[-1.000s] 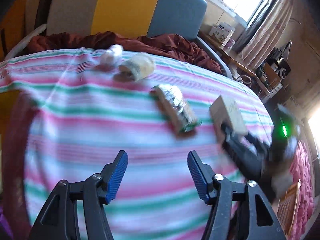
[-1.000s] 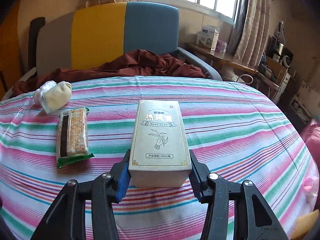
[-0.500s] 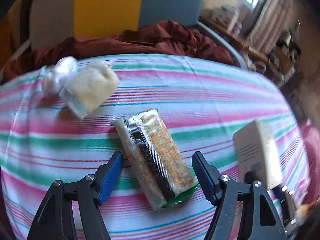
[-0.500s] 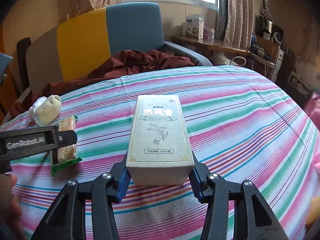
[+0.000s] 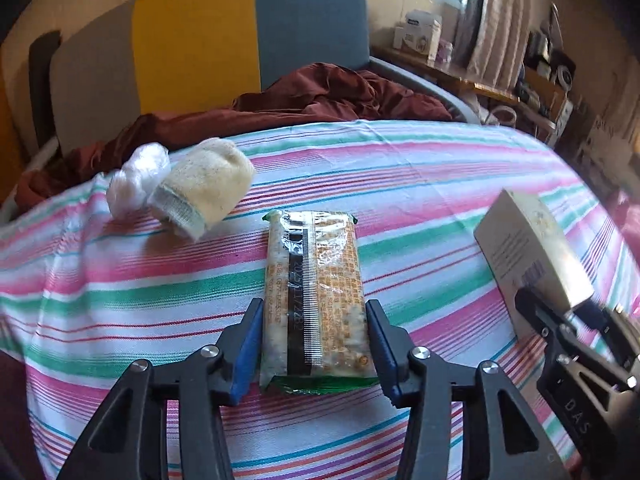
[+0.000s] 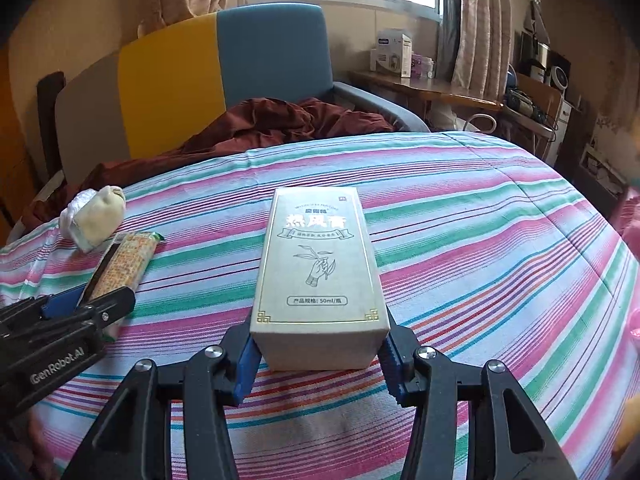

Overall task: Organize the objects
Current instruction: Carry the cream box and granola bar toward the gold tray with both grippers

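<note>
On striped cloth, left tool newly closed around snack packet; right tool still clamping box.

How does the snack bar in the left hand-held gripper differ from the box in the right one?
The snack bar is a flat, crinkly wrapper, part clear so the grainy bar shows; the box is a rigid pale-gold carton with printed text and a line drawing. The snack bar is thin; the box is thick and blocky. The snack bar shows its back seam up; the box shows its front face. Both lie lengthwise between blue pads on the striped cloth.
</note>
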Tool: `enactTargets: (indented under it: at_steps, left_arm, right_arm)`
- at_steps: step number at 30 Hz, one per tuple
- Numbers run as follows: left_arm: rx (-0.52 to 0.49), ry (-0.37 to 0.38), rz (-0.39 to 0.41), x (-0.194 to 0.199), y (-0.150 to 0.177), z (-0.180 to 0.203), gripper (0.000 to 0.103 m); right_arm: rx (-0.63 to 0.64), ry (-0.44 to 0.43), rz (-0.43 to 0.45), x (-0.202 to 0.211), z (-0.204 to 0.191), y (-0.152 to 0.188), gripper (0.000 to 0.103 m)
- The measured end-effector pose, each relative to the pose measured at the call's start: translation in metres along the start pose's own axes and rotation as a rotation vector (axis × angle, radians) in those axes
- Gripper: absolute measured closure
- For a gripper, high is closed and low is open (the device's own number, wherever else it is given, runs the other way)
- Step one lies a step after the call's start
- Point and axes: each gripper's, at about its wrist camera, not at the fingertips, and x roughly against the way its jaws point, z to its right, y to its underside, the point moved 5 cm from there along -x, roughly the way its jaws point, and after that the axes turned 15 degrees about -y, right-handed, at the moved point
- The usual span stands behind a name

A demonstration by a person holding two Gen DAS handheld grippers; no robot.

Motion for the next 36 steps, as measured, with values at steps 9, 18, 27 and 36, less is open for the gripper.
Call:
enactTargets:
  at_steps: [9, 18, 27, 36]
  left_arm:
    - [0.053, -0.009, 0.094, 0.030, 0.018, -0.022, 0.055]
    - [0.101, -0.015, 0.198, 0.070, 0.044, -0.050, 0.055]
    - [0.121, -0.014, 0.224, 0.087, 0.063, -0.065, 0.055]
    - [0.141, 0.000, 0.240, 0.110, 0.087, -0.082, 0.055]
  right_arm:
    - [0.066, -0.003, 0.039, 0.007, -0.014, -0.001, 0.052]
    - [0.108, -0.022, 0.052, 0.014, -0.027, 0.000, 0.052]
    - [0.158, -0.044, 0.056, 0.031, -0.057, 0.019, 0.052]
    - [0.233, -0.063, 0.023, 0.037, -0.092, 0.043, 0.052]
